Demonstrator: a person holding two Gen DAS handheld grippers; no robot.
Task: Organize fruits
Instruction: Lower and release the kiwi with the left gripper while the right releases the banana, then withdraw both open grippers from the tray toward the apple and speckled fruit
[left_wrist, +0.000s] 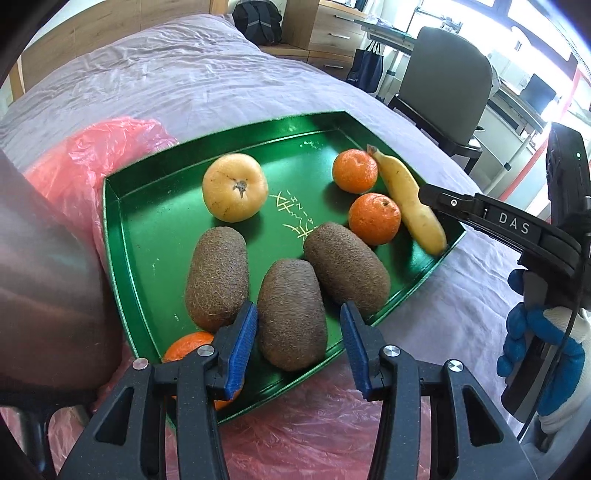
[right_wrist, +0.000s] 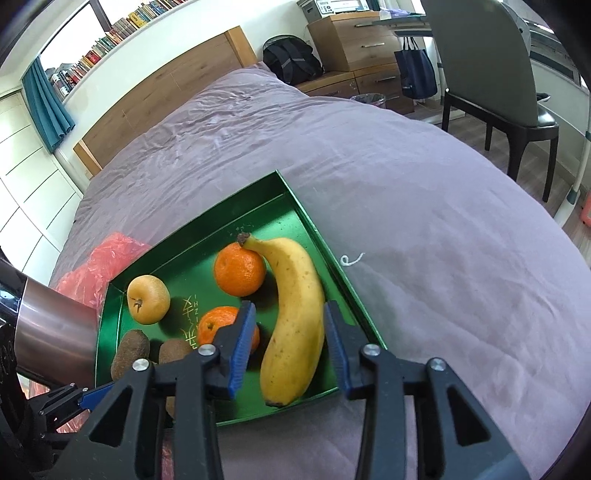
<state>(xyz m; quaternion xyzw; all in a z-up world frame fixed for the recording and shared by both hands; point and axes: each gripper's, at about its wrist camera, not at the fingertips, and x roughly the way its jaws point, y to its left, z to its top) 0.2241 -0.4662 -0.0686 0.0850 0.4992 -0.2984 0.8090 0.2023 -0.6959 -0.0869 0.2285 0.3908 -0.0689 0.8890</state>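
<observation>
A green tray (left_wrist: 155, 236) on the bed holds three brown kiwis, three oranges, a round yellow fruit (left_wrist: 235, 186) and a banana (left_wrist: 406, 199). My left gripper (left_wrist: 297, 343) is open astride the middle kiwi (left_wrist: 291, 295). Its left pad is against the kiwi and a gap shows at the right pad. One orange (left_wrist: 186, 345) sits partly hidden under the left finger. My right gripper (right_wrist: 290, 339) is open astride the banana (right_wrist: 295, 288), which lies along the tray's right wall (right_wrist: 332, 258). In the left wrist view its tip (left_wrist: 424, 194) is over the banana's middle.
A pink plastic bag (left_wrist: 92, 155) lies under and beside the tray on the purple bedsheet (right_wrist: 424, 221). A gloved hand (left_wrist: 535, 343) holds the right gripper. A chair (right_wrist: 491, 74), a backpack (right_wrist: 291, 59) and drawers (right_wrist: 354, 40) stand beyond the bed.
</observation>
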